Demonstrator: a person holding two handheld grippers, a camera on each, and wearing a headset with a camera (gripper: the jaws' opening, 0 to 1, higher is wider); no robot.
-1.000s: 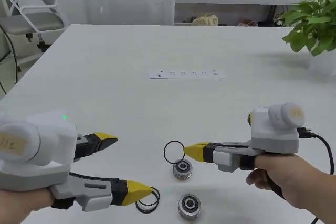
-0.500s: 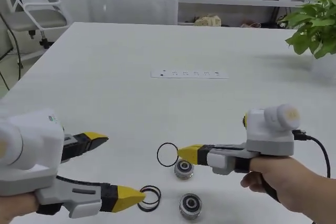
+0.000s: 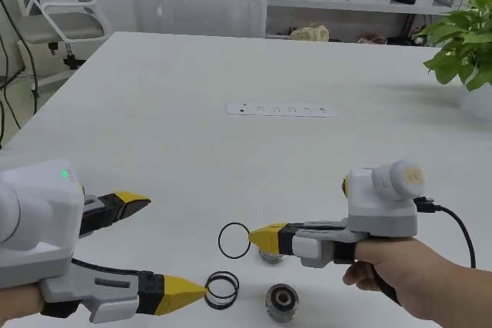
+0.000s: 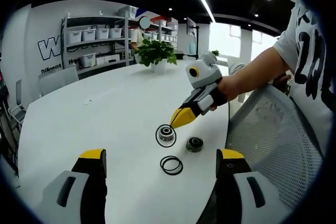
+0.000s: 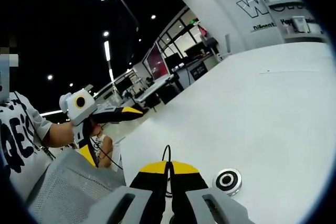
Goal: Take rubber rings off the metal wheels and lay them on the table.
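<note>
Right gripper [image 3: 257,237], jaws clamped on a thin black rubber ring [image 3: 234,240] beside a small silver metal wheel [image 3: 270,256]; left gripper [image 3: 174,247], jaws spread wide, empty; next: lay ring by the loose black rings [image 3: 222,289] on white tabletop [image 3: 231,159].

We read only fragments: a big "W" on the wall [image 4: 50,51] far beyond the left gripper [image 4: 161,157], and "QES" on the shirt [image 5: 16,129] beside the right gripper [image 5: 168,167].

a: far wheel [image 3: 268,256] mostly hidden behind right gripper [image 3: 255,234].
b: yep. in the right gripper view the ring [image 5: 167,153] is a thin sliver, lower part behind the jaws. power strip [image 3: 281,110] markings too small to read.
</note>
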